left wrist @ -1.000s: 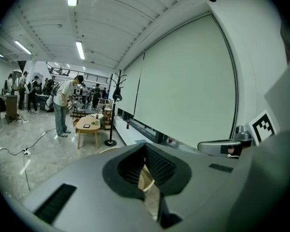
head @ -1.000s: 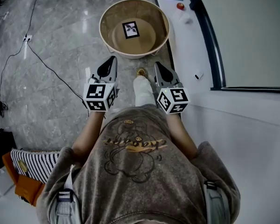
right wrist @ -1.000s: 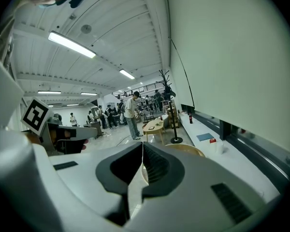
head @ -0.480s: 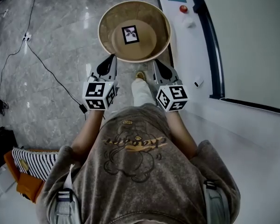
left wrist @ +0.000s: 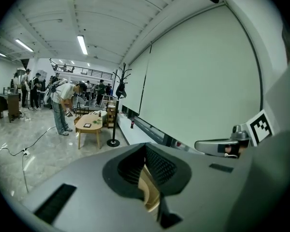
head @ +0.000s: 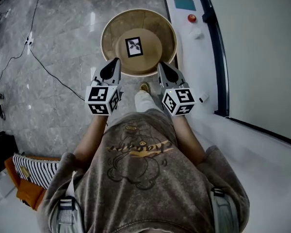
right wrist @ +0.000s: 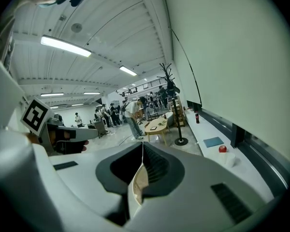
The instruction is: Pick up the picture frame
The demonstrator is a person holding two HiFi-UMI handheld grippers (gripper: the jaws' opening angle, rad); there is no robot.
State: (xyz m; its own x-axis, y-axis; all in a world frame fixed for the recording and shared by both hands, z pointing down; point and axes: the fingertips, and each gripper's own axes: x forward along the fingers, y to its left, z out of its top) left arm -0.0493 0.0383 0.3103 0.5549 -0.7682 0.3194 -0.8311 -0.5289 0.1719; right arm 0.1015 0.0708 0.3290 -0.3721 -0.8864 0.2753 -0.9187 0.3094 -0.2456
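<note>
The picture frame (head: 133, 46), small and black with a white mat and a dark plant print, lies flat in the middle of a round wooden tub-like table (head: 109, 25). My left gripper (head: 114, 63) is shut and empty, its tip at the table's near left rim. My right gripper (head: 161, 65) is also shut and empty, at the near right rim. Both stay short of the frame. In the left gripper view the shut jaws (left wrist: 146, 170) show tan wood through the slit. The right gripper view shows the same past its shut jaws (right wrist: 141, 170).
A white ledge (head: 203, 76) runs along the window on the right, with a teal pad (head: 184, 4), a red ball (head: 191, 18) and a white cup (head: 197, 33) on it. A black cable (head: 43, 64) crosses the marble floor at left. My leg and shoe (head: 145, 93) are below the table.
Both grippers and I have moved forward towards the round table. Their tips, which were short of it, now reach its near rim. Both stay shut.
</note>
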